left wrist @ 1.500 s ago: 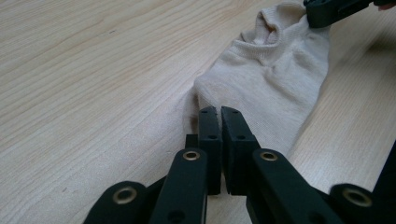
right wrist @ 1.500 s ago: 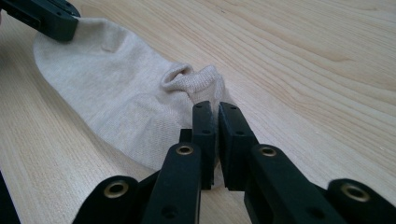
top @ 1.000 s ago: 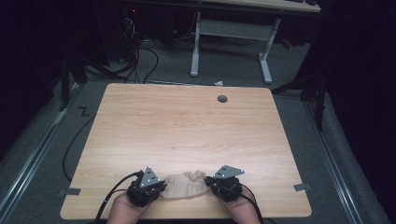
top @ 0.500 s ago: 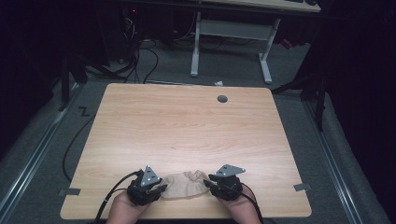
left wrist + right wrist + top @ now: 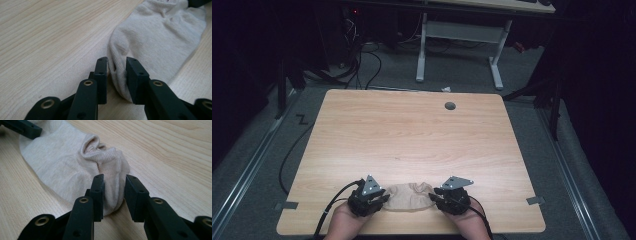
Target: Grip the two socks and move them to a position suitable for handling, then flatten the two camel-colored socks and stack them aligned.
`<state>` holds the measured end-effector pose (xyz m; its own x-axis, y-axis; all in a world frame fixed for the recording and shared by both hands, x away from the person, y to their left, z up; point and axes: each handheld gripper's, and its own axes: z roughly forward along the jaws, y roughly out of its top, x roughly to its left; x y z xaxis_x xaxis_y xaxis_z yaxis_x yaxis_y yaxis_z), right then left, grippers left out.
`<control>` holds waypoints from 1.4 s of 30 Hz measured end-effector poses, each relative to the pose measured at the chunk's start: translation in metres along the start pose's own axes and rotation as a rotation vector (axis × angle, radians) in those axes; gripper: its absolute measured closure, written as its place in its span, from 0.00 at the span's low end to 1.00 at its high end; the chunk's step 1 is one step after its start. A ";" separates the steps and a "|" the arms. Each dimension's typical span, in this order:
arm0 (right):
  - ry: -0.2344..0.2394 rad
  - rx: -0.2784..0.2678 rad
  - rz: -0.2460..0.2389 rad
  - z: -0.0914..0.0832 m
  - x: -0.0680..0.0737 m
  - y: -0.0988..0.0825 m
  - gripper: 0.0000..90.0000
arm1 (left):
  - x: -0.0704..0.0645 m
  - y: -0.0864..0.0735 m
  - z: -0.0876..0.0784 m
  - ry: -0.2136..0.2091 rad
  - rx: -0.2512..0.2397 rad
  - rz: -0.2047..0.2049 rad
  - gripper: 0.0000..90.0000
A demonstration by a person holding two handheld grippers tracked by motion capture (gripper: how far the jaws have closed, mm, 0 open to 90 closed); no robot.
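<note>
A beige ankle sock lies flat near the table's front edge, between my two grippers. My left gripper is at its left end. In the left gripper view the sock's rounded end sits loosely between the jaws of the left gripper; they have just been closing a little. My right gripper is at the cuff end. In the right gripper view the jaws of the right gripper have just been opening and straddle the sock's cuff fold with a small gap.
The wooden table has a round cable hole at the back right. Tape marks sit near the front corners. Behind the table stand white desk legs and floor cables. Both forearms enter at the bottom edge.
The hands have stayed in place at the sock's two ends. The sock lies slightly flatter and slacker between the grippers than a second ago.
</note>
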<state>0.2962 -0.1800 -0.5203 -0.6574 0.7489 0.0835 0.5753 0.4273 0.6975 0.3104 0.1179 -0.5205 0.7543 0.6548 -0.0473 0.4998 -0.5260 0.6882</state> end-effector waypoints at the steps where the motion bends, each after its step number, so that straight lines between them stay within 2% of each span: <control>1: 0.000 0.000 0.000 0.000 0.000 0.000 0.77 | 0.000 0.000 0.000 0.000 0.000 0.000 0.80; 6: -0.004 -0.010 -0.004 -0.003 0.001 -0.001 0.76 | 0.005 0.003 0.003 0.002 -0.009 -0.001 0.80; 9: 0.004 -0.045 0.008 -0.008 0.000 -0.002 0.74 | 0.006 0.002 0.001 0.000 -0.021 -0.005 0.77; 10: -0.004 -0.074 0.013 -0.012 -0.001 -0.001 0.73 | 0.006 0.002 -0.003 -0.010 -0.034 -0.015 0.75; 11: -0.004 -0.074 0.013 -0.012 -0.001 -0.001 0.73 | 0.006 0.002 -0.003 -0.010 -0.034 -0.015 0.74; 13: -0.025 -0.114 0.022 -0.017 -0.006 0.000 0.72 | 0.007 0.002 -0.007 -0.012 -0.054 -0.023 0.71; 18: -0.068 -0.160 0.050 -0.023 -0.016 -0.001 0.68 | 0.016 0.004 -0.019 -0.006 -0.114 -0.052 0.66; 20: -0.113 -0.190 0.052 -0.024 -0.024 -0.003 0.64 | 0.026 0.003 -0.026 0.013 -0.140 -0.075 0.63; 23: -0.137 -0.201 0.050 -0.024 -0.028 -0.006 0.62 | 0.034 0.004 -0.029 0.031 -0.155 -0.097 0.61; 25: -0.163 -0.203 0.051 -0.023 -0.034 -0.011 0.62 | 0.043 0.006 -0.033 0.076 -0.173 -0.084 0.58; 26: -0.193 -0.198 0.050 -0.023 -0.041 -0.014 0.60 | 0.054 0.005 -0.034 0.134 -0.163 -0.047 0.55; 28: -0.209 -0.204 0.071 -0.024 -0.049 -0.015 0.59 | 0.068 0.000 -0.032 0.182 -0.111 -0.022 0.51; 29: -0.209 -0.204 0.071 -0.024 -0.049 -0.015 0.59 | 0.068 0.000 -0.032 0.182 -0.111 -0.022 0.50; 30: -0.229 -0.221 0.103 -0.026 -0.057 -0.016 0.59 | 0.075 -0.004 -0.030 0.204 -0.081 -0.020 0.49; 31: -0.235 -0.227 0.115 -0.026 -0.060 -0.016 0.59 | 0.082 -0.008 -0.028 0.215 -0.055 -0.028 0.49; 32: -0.235 -0.227 0.115 -0.026 -0.060 -0.016 0.59 | 0.089 -0.012 -0.026 0.217 -0.044 -0.055 0.49; 33: -0.250 -0.227 0.126 -0.024 -0.067 -0.017 0.58 | 0.096 -0.015 -0.026 0.215 -0.035 -0.088 0.49; 35: -0.254 -0.225 0.132 -0.024 -0.070 -0.017 0.58 | 0.104 -0.019 -0.028 0.204 -0.049 -0.151 0.49; 37: -0.259 -0.218 0.145 -0.023 -0.073 -0.017 0.58 | 0.104 -0.021 -0.031 0.198 -0.061 -0.169 0.49; 39: -0.261 -0.226 0.147 -0.023 -0.074 -0.015 0.58 | 0.098 -0.021 -0.035 0.217 -0.055 -0.128 0.48; 42: -0.262 -0.217 0.138 -0.022 -0.072 -0.014 0.58 | 0.095 -0.019 -0.038 0.219 -0.077 -0.121 0.48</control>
<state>0.3248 -0.2515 -0.5207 -0.4178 0.9083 0.0220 0.5148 0.2167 0.8295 0.3565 0.2109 -0.5104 0.5764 0.8169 0.0198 0.5407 -0.3994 0.7403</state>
